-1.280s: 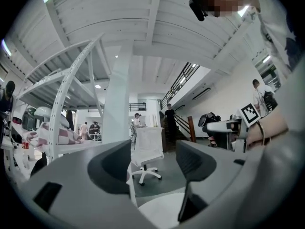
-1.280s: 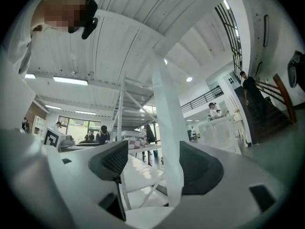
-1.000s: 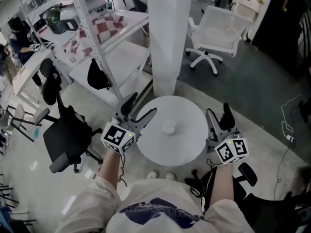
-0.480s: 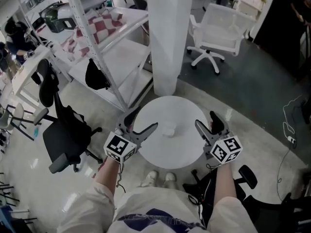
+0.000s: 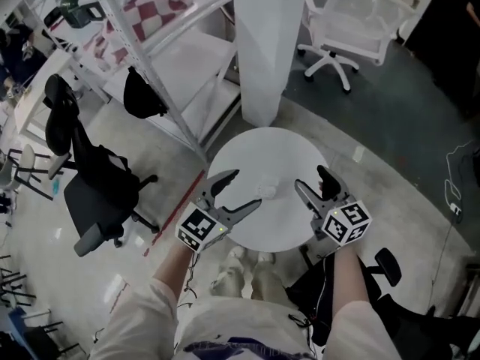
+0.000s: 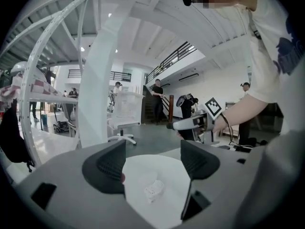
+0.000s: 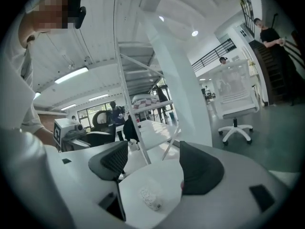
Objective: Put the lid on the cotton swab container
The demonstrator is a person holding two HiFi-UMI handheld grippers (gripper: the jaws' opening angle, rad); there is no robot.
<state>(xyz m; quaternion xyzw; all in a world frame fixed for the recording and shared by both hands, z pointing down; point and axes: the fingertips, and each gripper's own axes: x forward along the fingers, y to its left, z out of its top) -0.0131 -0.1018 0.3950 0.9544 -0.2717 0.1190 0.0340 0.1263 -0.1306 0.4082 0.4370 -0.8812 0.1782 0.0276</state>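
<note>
A small clear cotton swab container (image 5: 266, 190) sits near the middle of the round white table (image 5: 255, 156). I cannot make out a separate lid. My left gripper (image 5: 241, 190) hangs open over the table's near left edge, just left of the container. My right gripper (image 5: 311, 180) is open at the near right edge; its jaws have just been closing a little, with nothing between them. In the left gripper view the container (image 6: 153, 191) lies ahead between the pads and below them. The right gripper view shows the container (image 7: 151, 197) the same way.
A white pillar (image 5: 268, 43) rises just behind the table. A white office chair (image 5: 352, 28) stands back right, a metal shelf rack (image 5: 161, 58) back left, and a black chair (image 5: 94, 193) to the left. Another black chair base (image 5: 386, 265) sits near right. The person's feet (image 5: 247, 265) are under the table.
Both grippers have come down and closer together, from beside the table to over its near edge, flanking the container. The head view has shifted, so the table looks closer.
</note>
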